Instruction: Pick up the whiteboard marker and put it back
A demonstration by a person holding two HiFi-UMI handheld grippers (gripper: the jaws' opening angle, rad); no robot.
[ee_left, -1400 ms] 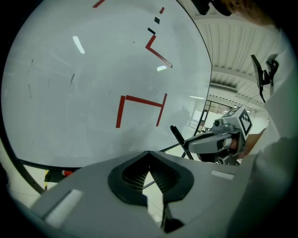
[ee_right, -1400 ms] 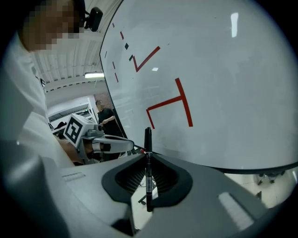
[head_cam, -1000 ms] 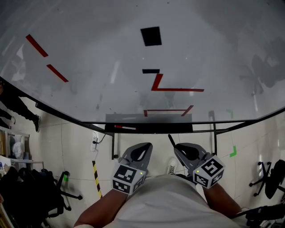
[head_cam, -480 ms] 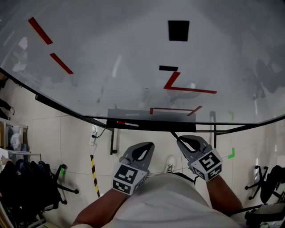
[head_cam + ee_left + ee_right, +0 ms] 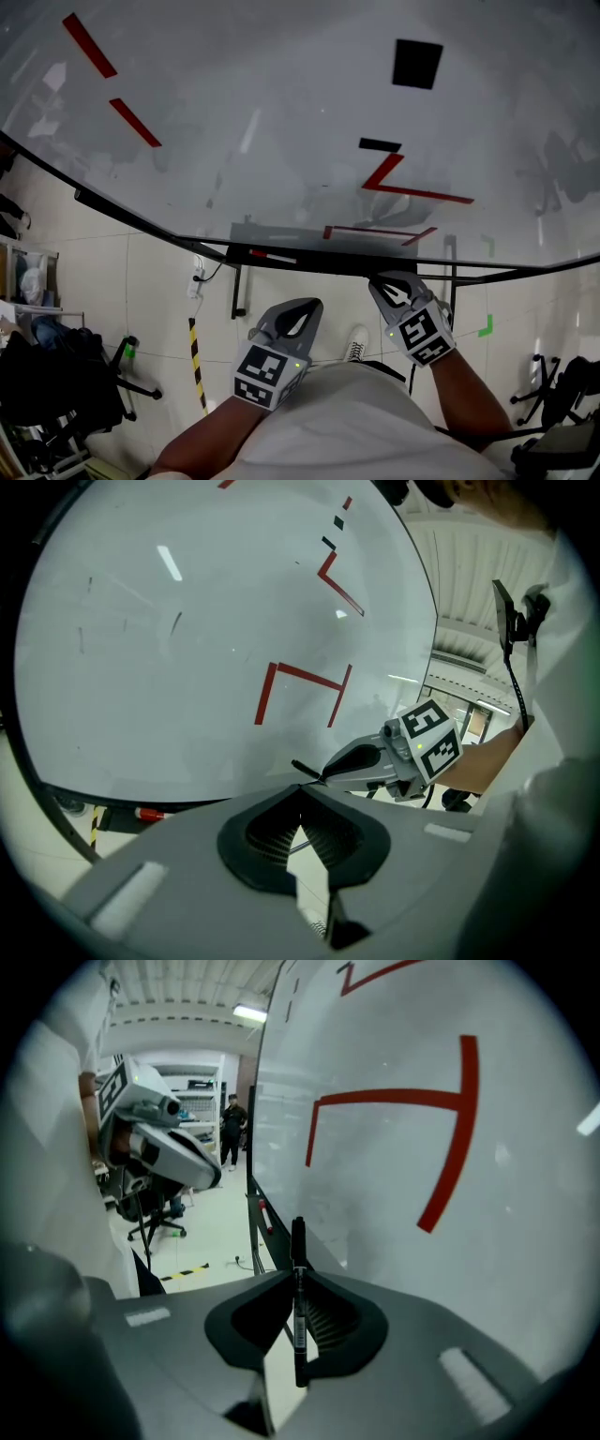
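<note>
A black whiteboard marker point(image 5: 298, 1297) stands upright between the jaws of my right gripper point(image 5: 298, 1274), which is shut on it, its end pointing at the foot of the whiteboard point(image 5: 403, 1147). In the head view the right gripper point(image 5: 382, 281) sits just below the board's grey tray point(image 5: 356, 249). A red-capped marker point(image 5: 272, 255) lies on the tray's left part. My left gripper point(image 5: 312, 307) hangs lower and to the left, shut with nothing in it. In the left gripper view its jaw tips point(image 5: 300, 787) meet, and the right gripper point(image 5: 375, 757) shows beyond them with the black marker's end point(image 5: 305, 768) sticking out.
The whiteboard point(image 5: 281, 112) carries red lines and two black patches. Below it are its frame legs point(image 5: 236, 295), a power strip point(image 5: 195, 281), yellow-black floor tape point(image 5: 198, 366) and green tape point(image 5: 486, 326). Office chairs point(image 5: 562, 403) stand at both sides. A person point(image 5: 232, 1124) stands far off.
My right gripper has moved forward and up with the black marker, close under the tray. The left gripper has stayed put. The head view has shifted, so the board's marks sit further right.
</note>
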